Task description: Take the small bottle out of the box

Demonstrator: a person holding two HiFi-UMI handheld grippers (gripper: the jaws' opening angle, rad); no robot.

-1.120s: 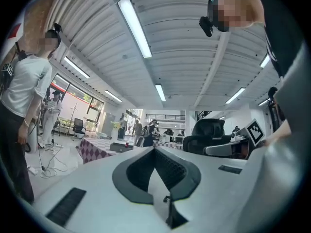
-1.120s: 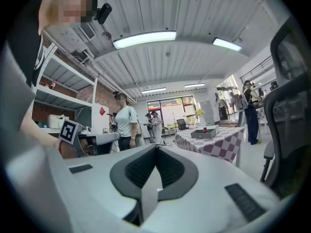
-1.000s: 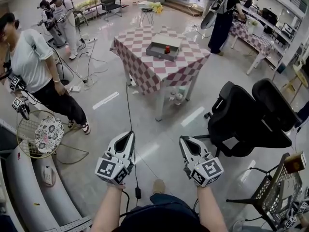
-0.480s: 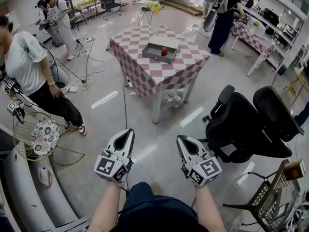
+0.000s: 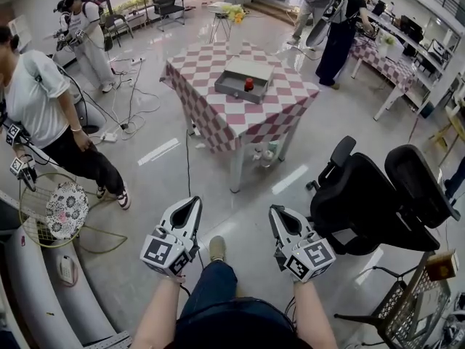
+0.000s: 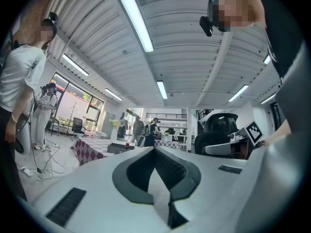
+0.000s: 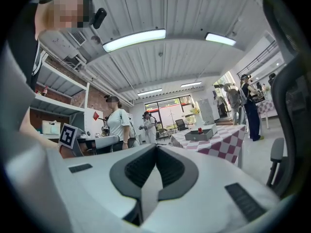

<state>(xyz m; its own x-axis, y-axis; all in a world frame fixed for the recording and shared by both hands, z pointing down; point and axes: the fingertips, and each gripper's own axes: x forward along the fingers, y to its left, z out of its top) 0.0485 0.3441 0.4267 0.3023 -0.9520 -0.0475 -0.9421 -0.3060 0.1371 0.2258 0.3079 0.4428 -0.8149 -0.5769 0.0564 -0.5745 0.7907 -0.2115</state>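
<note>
Far ahead: small red bottle [image 5: 249,83] stands in grey open box [image 5: 231,87] on pink-checked table [image 5: 218,116] | left gripper [image 5: 194,201] closed, empty | right gripper [image 5: 277,211] closed, empty | both well apart from bottle.

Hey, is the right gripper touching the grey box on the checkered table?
Apart. The head view shows the right gripper low in the foreground, with a stretch of floor between it and the grey box on the checkered table.
</note>
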